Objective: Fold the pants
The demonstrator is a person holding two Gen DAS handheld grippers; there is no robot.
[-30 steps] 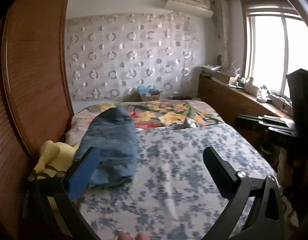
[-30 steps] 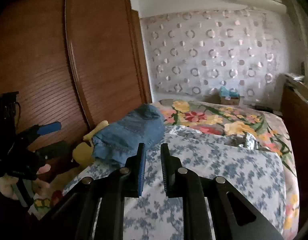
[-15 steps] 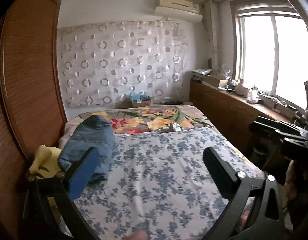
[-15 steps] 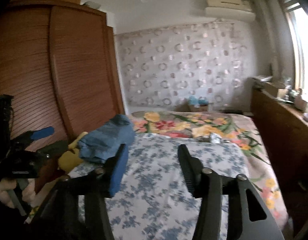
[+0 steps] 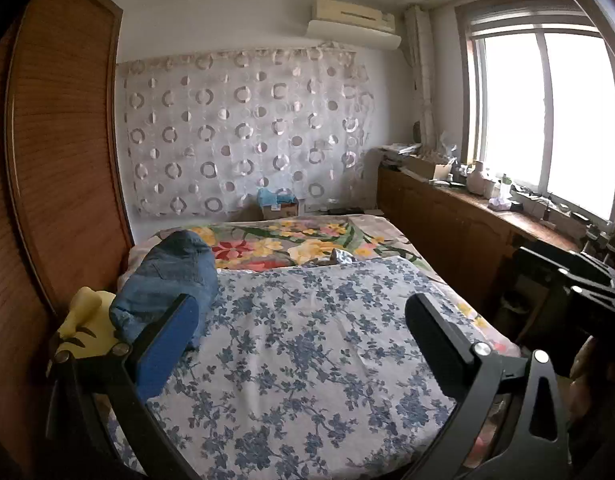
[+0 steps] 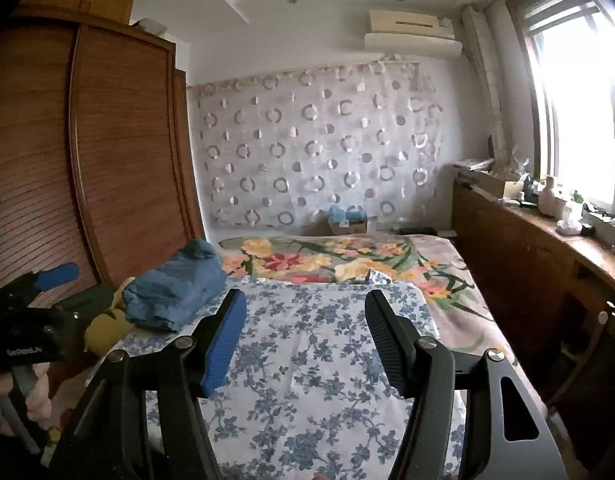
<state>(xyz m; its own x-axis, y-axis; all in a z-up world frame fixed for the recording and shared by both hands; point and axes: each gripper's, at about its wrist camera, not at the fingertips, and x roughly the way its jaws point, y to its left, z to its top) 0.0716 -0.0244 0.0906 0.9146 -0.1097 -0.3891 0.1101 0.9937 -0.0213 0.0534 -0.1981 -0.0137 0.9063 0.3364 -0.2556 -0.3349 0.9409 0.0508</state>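
Pants (image 5: 167, 280) lie folded at the bed's (image 5: 307, 360) left edge, beside a yellow toy (image 5: 87, 316). Left tool (image 5: 299, 336) and right tool (image 6: 303, 336): both apart, empty. We judge the bundle may slide off or unfold if nudged.

place: home bedroom | evidence: bed (image 5: 307, 360) lying under floral sheets; wooden wardrobe (image 6: 119, 160) standing beside it; air conditioner (image 5: 353, 24) hanging above a circle-patterned curtain (image 5: 243, 132); window (image 5: 547, 120) glowing
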